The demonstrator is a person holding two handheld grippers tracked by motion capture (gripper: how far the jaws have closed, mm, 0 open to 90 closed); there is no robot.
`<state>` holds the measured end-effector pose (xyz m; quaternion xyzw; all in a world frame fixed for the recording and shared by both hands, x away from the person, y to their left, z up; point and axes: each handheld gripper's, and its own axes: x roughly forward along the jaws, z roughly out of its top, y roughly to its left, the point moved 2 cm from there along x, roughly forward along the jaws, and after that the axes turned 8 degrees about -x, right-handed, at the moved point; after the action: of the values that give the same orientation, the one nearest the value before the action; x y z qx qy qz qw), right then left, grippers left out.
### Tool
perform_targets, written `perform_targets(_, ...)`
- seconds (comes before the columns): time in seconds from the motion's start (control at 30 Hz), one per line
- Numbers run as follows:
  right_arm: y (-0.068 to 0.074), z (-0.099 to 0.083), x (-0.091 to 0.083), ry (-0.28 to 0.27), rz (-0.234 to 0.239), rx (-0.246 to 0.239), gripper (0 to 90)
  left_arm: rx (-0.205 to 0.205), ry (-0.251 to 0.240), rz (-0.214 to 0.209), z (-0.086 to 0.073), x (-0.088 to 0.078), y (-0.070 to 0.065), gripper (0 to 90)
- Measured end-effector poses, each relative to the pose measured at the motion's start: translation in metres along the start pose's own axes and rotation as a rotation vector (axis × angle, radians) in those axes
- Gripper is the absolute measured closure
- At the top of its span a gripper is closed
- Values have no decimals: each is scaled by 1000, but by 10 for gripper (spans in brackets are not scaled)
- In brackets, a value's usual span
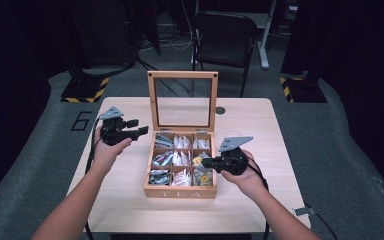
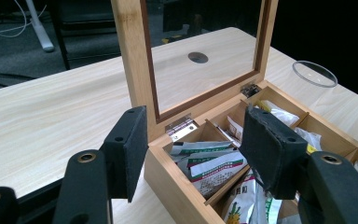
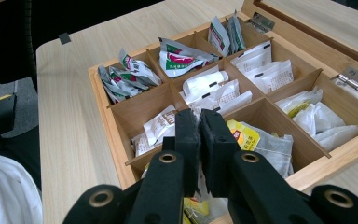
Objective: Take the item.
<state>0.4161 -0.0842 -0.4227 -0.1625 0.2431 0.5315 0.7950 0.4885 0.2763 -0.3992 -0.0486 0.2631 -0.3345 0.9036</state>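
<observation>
A pale wooden desk [image 1: 260, 200] carries my tea box [image 1: 180, 191], which sits at its middle with the glass-paned lid [image 1: 182, 100] standing upright at the back so all nine compartments lie open to reach. Each compartment holds tea bags [image 3: 216, 91] sorted by kind. My left claw [image 1: 139, 127] hovers beside the box's far left corner, its jaws apart and empty, likely waiting its turn. My right claw [image 1: 204, 162] hangs over the right-hand column, above the yellow tea bag [image 3: 244, 135]. Its pads are pressed together; whether they pinch anything I cannot tell.
</observation>
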Motion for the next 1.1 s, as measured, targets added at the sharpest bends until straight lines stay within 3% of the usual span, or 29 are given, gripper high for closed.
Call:
perform_targets(0.4, -4, 6, -4, -5, -7, 4, 855, 2, 6, -1, 0, -1, 1, 410)
perform_targets(1.1, -17, 32, -22, -34, -34, -6, 862, 0, -1, 3, 0, -2, 1, 411)
